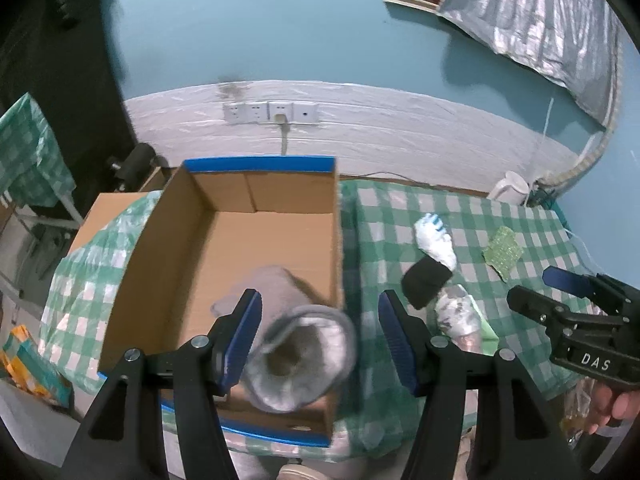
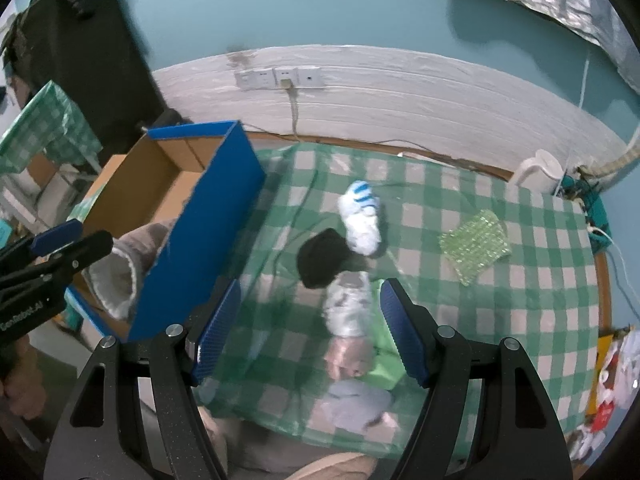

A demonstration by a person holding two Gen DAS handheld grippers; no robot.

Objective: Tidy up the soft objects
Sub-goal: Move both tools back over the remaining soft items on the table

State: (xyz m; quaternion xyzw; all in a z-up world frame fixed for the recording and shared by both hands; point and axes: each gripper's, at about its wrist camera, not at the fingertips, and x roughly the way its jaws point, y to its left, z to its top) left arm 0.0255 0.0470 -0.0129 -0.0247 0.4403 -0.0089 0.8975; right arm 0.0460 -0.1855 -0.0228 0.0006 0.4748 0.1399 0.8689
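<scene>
Dropping the grey sock into the box looks nearly done: the left gripper has jaws apart, the sock loose at the box's 5 o'clock corner. Better to push it deeper. The right gripper, jaws apart, hangs above the socks on the table.

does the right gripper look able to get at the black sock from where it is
Probably yes. The right gripper is open above the checked cloth, and the black sock lies just ahead, uncovered on top. The white-and-blue sock and a grey patterned sock touch it, so they might get caught.
</scene>
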